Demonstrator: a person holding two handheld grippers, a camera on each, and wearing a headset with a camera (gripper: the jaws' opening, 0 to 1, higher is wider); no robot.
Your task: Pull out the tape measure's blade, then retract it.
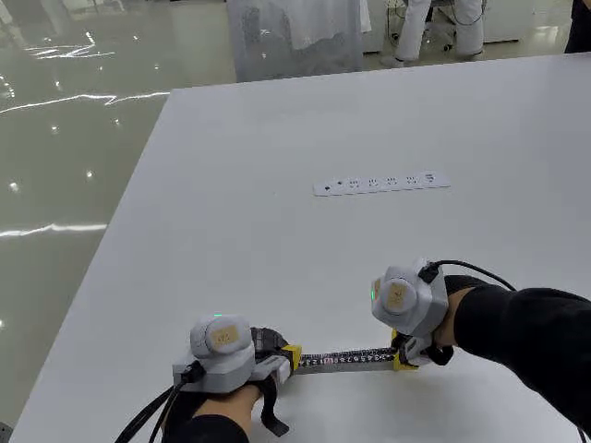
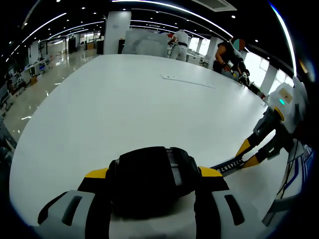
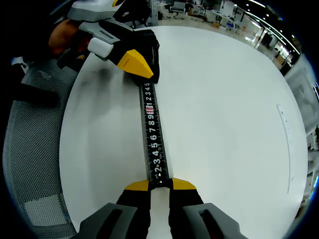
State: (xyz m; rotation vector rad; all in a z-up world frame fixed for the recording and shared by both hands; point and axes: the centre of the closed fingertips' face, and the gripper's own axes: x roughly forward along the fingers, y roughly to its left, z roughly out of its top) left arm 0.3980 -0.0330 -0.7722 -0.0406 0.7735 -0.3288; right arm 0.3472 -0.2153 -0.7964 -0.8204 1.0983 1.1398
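Before you lies a wide white tabletop point(image 1: 240, 240). A white power strip point(image 1: 380, 183) lies flat on it, toward the far side. Left of the tabletop you see a glossy grey-green floor point(image 1: 65, 129) that mirrors long streaks of light. At the far edge stands a grey covered frame point(image 1: 294, 37), with a person in white point(image 1: 443, 23) near it. In the left gripper view, curved light strips point(image 2: 164, 5) cross a dark ceiling, a white column point(image 2: 115, 32) rises behind the tabletop, and bright windows point(image 2: 256, 64) line the right. In the right gripper view a grey mesh seat point(image 3: 30, 149) sits just beside the tabletop's edge.
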